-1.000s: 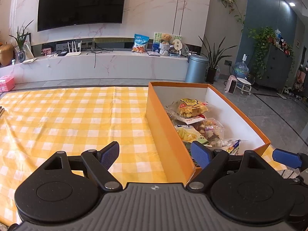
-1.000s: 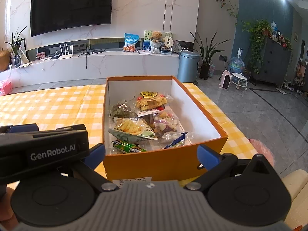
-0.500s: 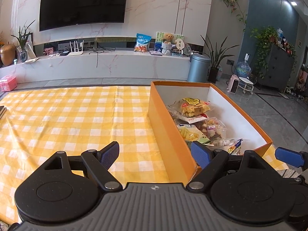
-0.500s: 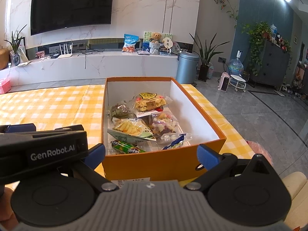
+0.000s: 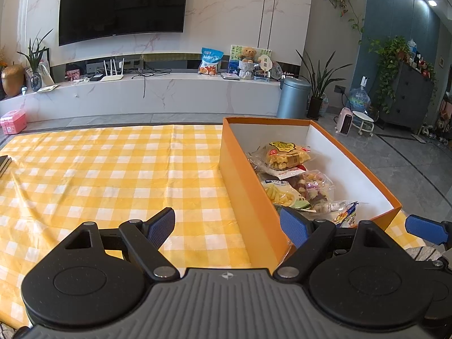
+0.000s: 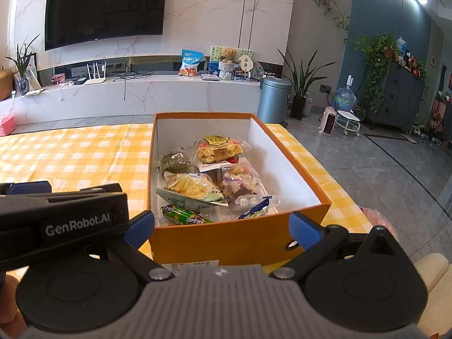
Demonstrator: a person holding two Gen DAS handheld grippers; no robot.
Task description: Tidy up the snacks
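One orange box (image 6: 237,240) (six snack packets (image 6: 192,189) inside), two grippers (image 6: 221,226).

Box (image 6: 226,243) sits on the tablecloth (image 5: 113,175) at the desk's right end, long axis running away from the cameras. Snack packets (image 6: 209,180) lie inside, piled toward the box's left wall and near end. Left hand-held gripper (image 5: 226,223) straddles the box's near left corner. Right hand-held gripper (image 6: 221,226) is before the near wall. TV (image 6: 104,8) hangs behind, above a shelf (image 6: 135,90).
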